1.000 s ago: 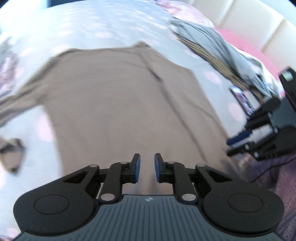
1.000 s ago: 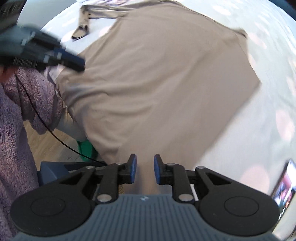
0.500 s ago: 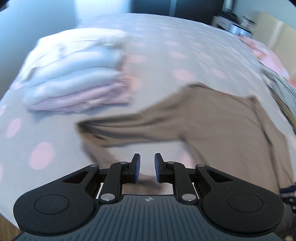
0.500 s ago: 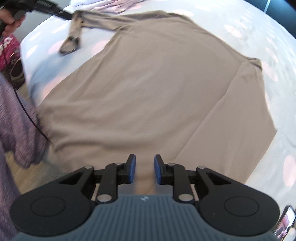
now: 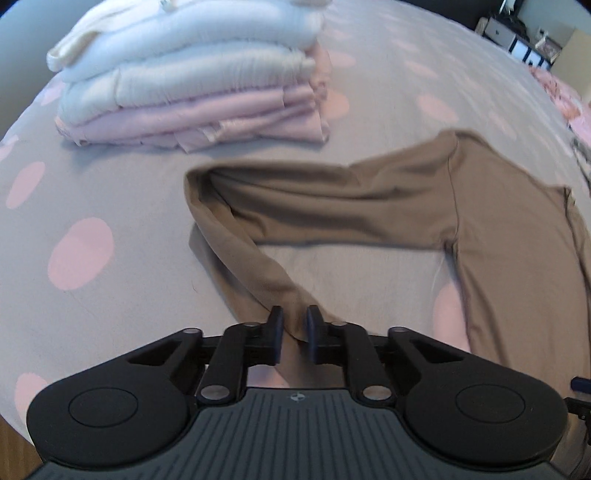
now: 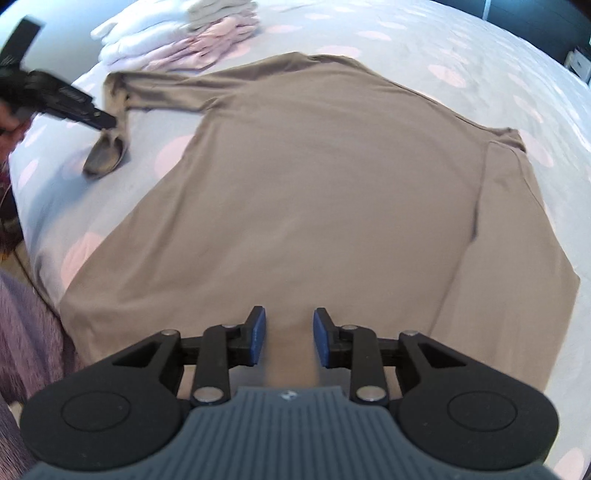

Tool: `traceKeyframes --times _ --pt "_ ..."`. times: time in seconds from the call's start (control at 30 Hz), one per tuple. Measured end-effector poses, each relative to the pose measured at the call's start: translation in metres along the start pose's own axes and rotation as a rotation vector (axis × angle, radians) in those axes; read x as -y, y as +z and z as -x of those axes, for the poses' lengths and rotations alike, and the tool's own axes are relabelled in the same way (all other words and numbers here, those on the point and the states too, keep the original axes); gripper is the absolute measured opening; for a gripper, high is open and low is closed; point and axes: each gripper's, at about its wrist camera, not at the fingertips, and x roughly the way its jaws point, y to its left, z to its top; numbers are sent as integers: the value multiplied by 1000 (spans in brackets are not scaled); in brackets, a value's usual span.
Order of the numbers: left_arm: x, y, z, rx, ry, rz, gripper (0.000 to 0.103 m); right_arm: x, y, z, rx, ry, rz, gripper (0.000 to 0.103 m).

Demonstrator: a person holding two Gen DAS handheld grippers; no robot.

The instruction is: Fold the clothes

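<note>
Taupe long-sleeve top (image 6: 325,177) lying flat across the bed (image 6: 461,48), spread over the grey sheet with pink dots, hem end nearest the right wrist camera. Right-hand side of the body folded in along a straight crease. Left sleeve (image 5: 295,206) stretched out sideways from the shoulder, then doubled back at a sharp bend – cuff end running down toward the left wrist camera.

Left gripper (image 5: 294,328) over that cuff end, sleeve fabric between the jaws; jaws narrow and just been closing, pads at the cloth on both sides, reads as clamped on the sleeve. Same gripper visible in the right wrist view (image 6: 107,122) as a blurred black shape at the sleeve near its cuff, fingers of a hand (image 6: 7,118) behind it at the frame edge.

Right gripper (image 6: 289,338) pointing down above the hem area of the top, jaws apart with blue pads showing – just been opening, cloth seen below the gap, pads not pressing on it.

Stack of folded clothes (image 5: 195,77) on the bed beyond the sleeve bend, well apart from it: white knits on top, pink pieces underneath. Fuzzy purple sleeve (image 6: 26,332) at the lower left of the right wrist view, beside the bed edge. Dark shelving (image 5: 524,33) in the far corner, blurred.
</note>
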Motion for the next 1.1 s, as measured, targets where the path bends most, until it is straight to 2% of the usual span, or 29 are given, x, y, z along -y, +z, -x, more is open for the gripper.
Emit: traceKeyframes --times 0.07,0.13,0.27,0.33,0.47,0.6,0.7,0.8,0.93,1.1 --pt "2 -2 -4 -21 30 -8 2 -4 -4 2 6 -14 31 32" --pt "2 -2 -4 -20 57 -3 0 -3 -8 7 11 -11 27 32" --pt "8 3 24 85 41 -1 0 3 -14 13 18 -15 -2 32" --pt "20 5 48 157 -5 -18 0 4 -18 18 27 -20 -16 32" --pt "57 6 99 285 -150 -70 0 5 -22 30 54 -14 -24 32" --pt "105 4 139 360 -305 -184 0 5 -24 42 81 -29 -14 32" --pt "144 -1 151 359 -391 -293 0 8 -27 50 95 -50 -24 32" --pt "176 -12 148 319 -446 -390 0 13 -32 58 109 -63 -46 32" --pt "208 -27 132 246 -470 -491 0 16 -39 64 120 -61 -60 32" --pt "246 -51 101 127 -458 -611 0 17 -44 67 115 -49 -54 32"
